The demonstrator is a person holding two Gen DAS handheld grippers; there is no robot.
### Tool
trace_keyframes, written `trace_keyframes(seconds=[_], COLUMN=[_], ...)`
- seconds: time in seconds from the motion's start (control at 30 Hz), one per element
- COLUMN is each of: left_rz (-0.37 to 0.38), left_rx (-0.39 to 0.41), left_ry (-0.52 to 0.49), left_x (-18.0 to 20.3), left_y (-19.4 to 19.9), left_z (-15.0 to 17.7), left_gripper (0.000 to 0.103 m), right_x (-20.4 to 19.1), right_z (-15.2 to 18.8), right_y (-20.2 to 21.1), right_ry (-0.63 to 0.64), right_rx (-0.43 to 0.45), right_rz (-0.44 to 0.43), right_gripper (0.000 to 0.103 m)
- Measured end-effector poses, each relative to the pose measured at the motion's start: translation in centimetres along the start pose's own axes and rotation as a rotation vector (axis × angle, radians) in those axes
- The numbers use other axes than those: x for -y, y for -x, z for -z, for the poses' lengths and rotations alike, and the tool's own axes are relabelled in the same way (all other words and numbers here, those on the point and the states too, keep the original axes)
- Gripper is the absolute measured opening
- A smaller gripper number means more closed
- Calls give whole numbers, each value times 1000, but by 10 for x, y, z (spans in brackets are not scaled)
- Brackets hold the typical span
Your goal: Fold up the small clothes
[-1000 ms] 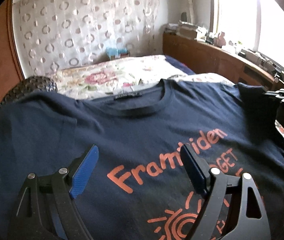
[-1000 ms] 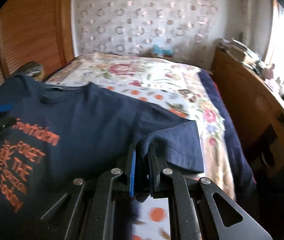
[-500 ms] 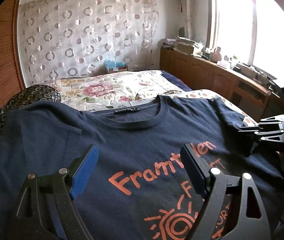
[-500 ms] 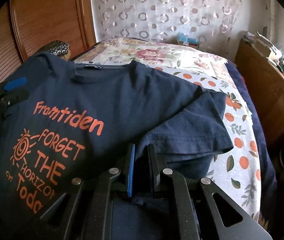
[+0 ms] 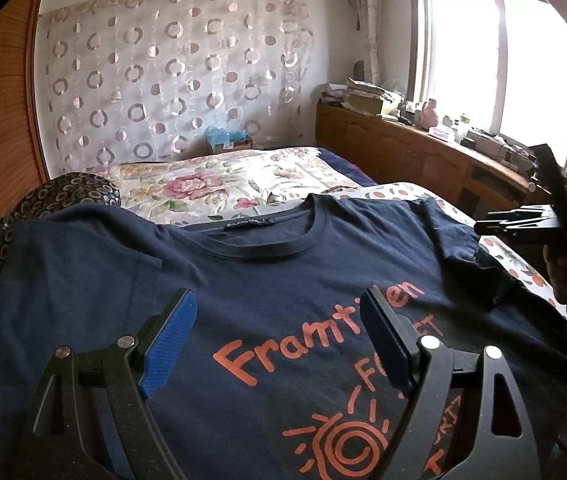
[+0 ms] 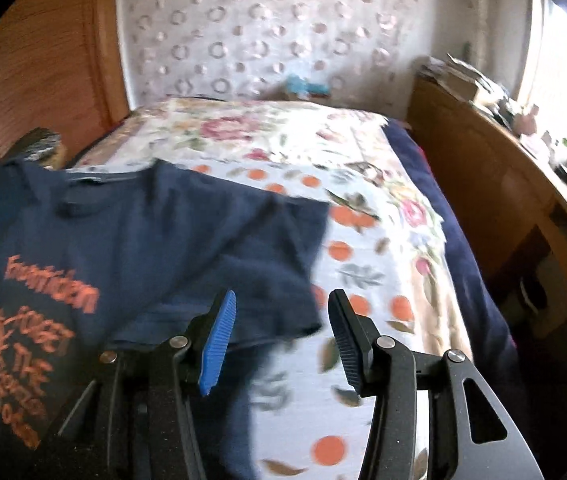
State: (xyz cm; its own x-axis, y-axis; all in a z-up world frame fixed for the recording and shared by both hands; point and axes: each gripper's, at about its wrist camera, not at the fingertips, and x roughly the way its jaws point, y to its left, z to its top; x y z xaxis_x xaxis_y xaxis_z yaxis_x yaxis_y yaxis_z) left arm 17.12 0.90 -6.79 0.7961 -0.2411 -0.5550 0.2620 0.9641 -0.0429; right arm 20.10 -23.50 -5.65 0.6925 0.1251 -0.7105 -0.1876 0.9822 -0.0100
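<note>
Navy T-shirt flat on bed; sleeve just beyond right tool, jaws opening, nothing between; left tool spread above print.

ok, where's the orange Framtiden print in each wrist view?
Left wrist: Framtiden print sits low centre, between the left hand-held gripper's fingers, partly hidden by the right finger.
Right wrist: print at far left, blurred, slanting down.
Shared landmark: the shirt's collar.

One navy T-shirt, one bed, two tools.
</note>
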Motion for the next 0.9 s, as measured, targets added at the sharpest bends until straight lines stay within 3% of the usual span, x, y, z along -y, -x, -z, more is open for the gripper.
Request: trace_keyframes(seconds=[0.2, 0.23, 0.33, 0.4, 0.6, 0.9], left_rz=[2, 0, -1, -1, -14, -21], left_rx=[-5, -4, -4, -4, -2, 0], left_ry=[-1, 1, 6, 4, 1, 4], left_x=[2, 2, 2, 1, -1, -2], left_y=[-2, -2, -3, -3, -3, -4], left_z=[2, 3, 3, 3, 5, 6], left_gripper=[84, 84, 84, 84, 84, 84], right_x=[8, 6, -3, -6, -35, -95], right_z=[-5, -6, -10, -13, -33, -75], right_y=[-24, -25, -24, -22, -11, -30], right_ry=[-48, -38, 2, 17, 88, 216], right_rx=[-57, -56, -39, -22, 42, 70], right_rz=[-42, -55, -58, -74, -146, -278], right_gripper=[47, 34, 11, 7, 4, 4])
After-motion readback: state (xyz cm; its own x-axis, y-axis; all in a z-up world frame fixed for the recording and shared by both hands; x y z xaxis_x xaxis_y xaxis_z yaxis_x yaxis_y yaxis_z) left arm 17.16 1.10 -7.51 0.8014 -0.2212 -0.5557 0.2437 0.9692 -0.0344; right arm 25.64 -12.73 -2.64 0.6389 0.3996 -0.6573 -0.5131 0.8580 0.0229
